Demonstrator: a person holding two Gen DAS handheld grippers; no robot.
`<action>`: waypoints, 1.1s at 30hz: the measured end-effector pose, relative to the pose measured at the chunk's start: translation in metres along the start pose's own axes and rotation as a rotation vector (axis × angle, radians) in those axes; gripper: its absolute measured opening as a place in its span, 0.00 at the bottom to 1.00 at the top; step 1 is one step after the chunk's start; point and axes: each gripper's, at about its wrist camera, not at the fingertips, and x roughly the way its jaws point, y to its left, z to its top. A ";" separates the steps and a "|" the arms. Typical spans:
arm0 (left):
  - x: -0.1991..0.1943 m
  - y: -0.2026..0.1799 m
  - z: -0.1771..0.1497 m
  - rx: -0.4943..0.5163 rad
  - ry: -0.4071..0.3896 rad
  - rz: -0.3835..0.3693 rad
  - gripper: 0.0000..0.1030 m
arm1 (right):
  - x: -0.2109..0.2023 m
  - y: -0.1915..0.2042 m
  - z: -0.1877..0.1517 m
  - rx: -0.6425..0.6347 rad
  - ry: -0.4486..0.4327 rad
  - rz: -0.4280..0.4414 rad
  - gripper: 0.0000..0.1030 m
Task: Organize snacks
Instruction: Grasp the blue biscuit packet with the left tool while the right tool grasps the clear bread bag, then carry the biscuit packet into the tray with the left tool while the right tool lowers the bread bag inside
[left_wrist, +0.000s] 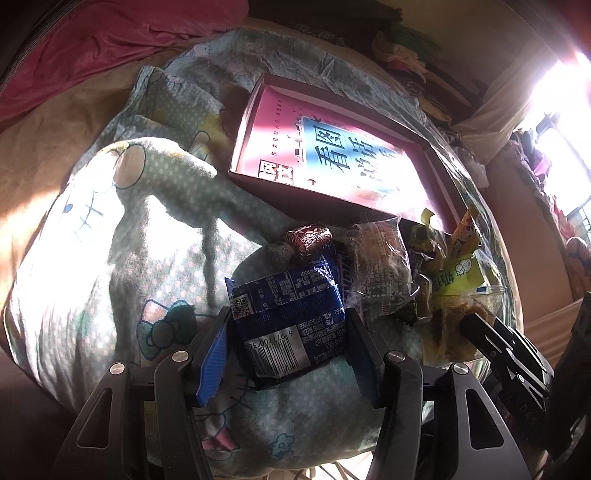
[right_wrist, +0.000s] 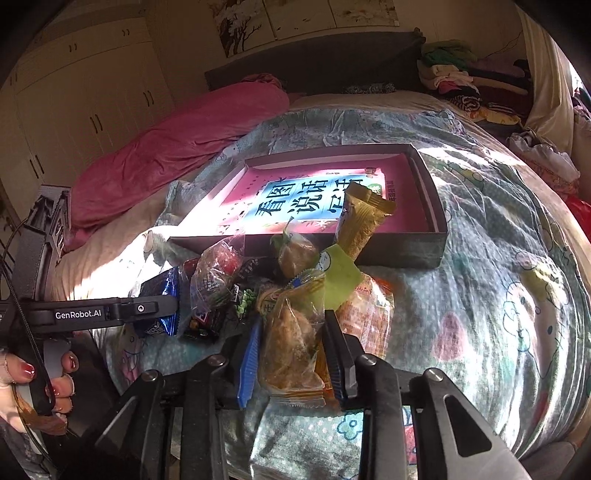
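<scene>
My left gripper (left_wrist: 288, 321) is shut on a dark blue snack packet (left_wrist: 284, 291), its barcode side facing me, just above the quilt. Seen side-on in the right wrist view, that left gripper (right_wrist: 162, 308) holds the blue packet (right_wrist: 164, 291) at the left edge of the snack pile. My right gripper (right_wrist: 293, 321) is shut on a clear packet of brown pastry (right_wrist: 291, 350). Behind it lie a yellow-green stick pack (right_wrist: 360, 221), an orange packet (right_wrist: 369, 317) and a clear red-filled packet (right_wrist: 214, 277). Just beyond the pile stands a dark open box (right_wrist: 388, 251) with a pink printed bottom.
Everything lies on a bed with a cartoon-print quilt (right_wrist: 498, 295). A pink blanket (right_wrist: 177, 147) is bunched at the far left. Clothes (right_wrist: 461, 77) are piled at the far right. A hand (right_wrist: 37, 384) holds the left gripper's handle. Strong sunlight glares over the box (left_wrist: 295, 184).
</scene>
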 end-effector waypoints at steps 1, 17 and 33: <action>-0.004 0.000 0.001 0.003 -0.012 -0.002 0.58 | -0.002 -0.001 0.001 0.006 -0.009 0.006 0.32; -0.026 -0.015 0.022 0.058 -0.108 0.010 0.58 | -0.029 -0.030 0.032 0.044 -0.161 -0.057 0.31; -0.013 -0.026 0.062 0.055 -0.142 0.019 0.58 | -0.019 -0.070 0.064 0.097 -0.233 -0.110 0.30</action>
